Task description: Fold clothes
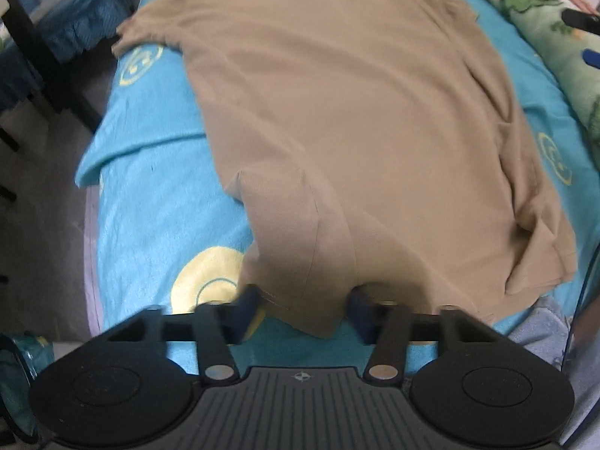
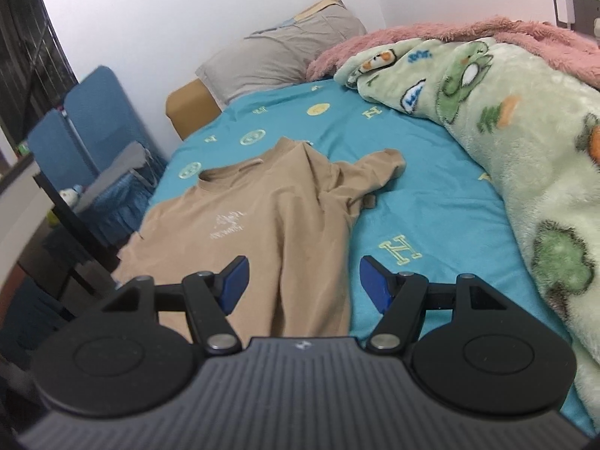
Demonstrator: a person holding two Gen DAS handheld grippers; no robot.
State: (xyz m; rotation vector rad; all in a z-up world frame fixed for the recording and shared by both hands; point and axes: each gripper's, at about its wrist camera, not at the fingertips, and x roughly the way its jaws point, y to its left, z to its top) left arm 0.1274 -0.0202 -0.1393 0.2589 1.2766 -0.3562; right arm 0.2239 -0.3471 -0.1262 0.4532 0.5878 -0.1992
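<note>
Writing: small white chest print on the tan T-shirt [image 2: 262, 221], too blurred to read; yellow letter "H" [image 2: 399, 249] on the teal bedsheet [image 2: 431, 195] at 3 o'clock of the shirt. Shirt lies flat on the bed, one sleeve bunched at 1 o'clock. Left hand-held gripper [image 1: 302, 309] is narrowed, pinching a fold of the shirt's near edge. Right hand-held gripper [image 2: 303, 281] hovers wide, empty. Green cartoon blanket [image 2: 525, 157] lies far right.

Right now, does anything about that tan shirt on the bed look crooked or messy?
Yes. The tan T-shirt isn't lying flat: its far sleeve is bunched and twisted near the collar, and creases run down that side. The blue sheet under it looks smooth.
</note>
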